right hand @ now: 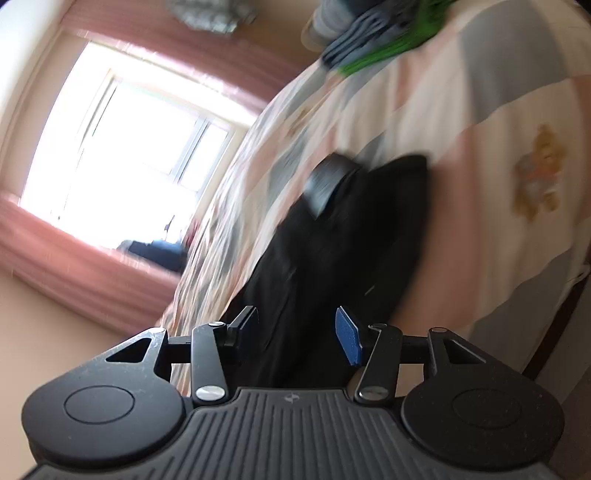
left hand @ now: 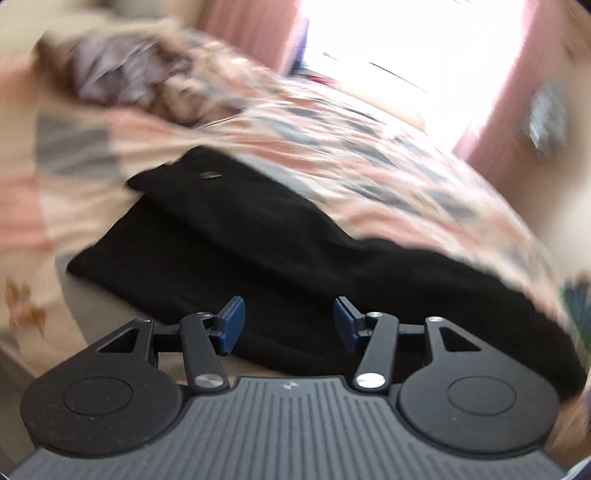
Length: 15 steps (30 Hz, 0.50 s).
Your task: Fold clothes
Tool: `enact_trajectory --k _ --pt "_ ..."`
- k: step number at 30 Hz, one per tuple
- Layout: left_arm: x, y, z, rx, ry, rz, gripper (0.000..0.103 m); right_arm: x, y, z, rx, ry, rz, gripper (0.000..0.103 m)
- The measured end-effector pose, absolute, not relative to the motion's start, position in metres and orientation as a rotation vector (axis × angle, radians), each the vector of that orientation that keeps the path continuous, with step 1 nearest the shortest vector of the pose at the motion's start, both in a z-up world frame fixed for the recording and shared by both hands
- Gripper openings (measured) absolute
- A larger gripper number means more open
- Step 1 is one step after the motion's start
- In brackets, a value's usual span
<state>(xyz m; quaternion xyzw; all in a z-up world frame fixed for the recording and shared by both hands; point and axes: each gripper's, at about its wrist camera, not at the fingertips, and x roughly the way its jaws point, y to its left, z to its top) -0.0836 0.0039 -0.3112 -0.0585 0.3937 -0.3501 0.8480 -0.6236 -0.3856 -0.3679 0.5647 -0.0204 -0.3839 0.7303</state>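
While both views are smeared by motion blur, the main item reads clearly: one black soft-knit garment (left hand: pixel 280 254), lying on a bed under a patchwork quilt of pink, grey and cream squares (left hand: pixel 332 147).

Progress, as judged: the garment lies as a long, fairly flat band with straight-looking edges, which suggests at least one lengthwise fold is made; whether a cross fold remains cannot be told. A small pale mark shows near its far end. A crumpled heap of greyish-purple cloth (left hand: pixel 110 74) near the head of the bed looks unfolded, so work is probably left. A blue, grey and green stack of cloth (right hand: pixel 369 33) sits at the far edge of the quilt in the right view; whether it is folded cannot be told.

Left claw (left hand: pixel 289 325): blue-padded fingers apart, nothing between them, poised low over the near edge of the garment; contact cannot be told.

Right claw (right hand: pixel 301 334): fingers apart, empty, pointed along the garment's length from one end, camera rolled steeply so the bed tilts.

Background: bright window with pink curtains (right hand: pixel 122 155).
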Motion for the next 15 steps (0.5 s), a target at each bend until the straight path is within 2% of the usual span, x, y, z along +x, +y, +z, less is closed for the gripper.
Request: enact_trajectory --k 6,11,15 --pt "-0.013 0.010 -0.331 -0.388 0.889 -0.572 0.050 -0.626 -0.408 -0.375 1.257 -0.067 -0.879 0.051" --pt "0.037 -0.003 -0.355 -0.497 0.940 -0.454 0.059 -0.619 -0.425 -0.384 1.267 -0.052 -0.932 0.051" --pt "0.054 -0.012 -0.364 -0.519 0.936 -0.442 0.058 -0.617 -0.434 -0.390 1.288 -0.063 -0.947 0.051"
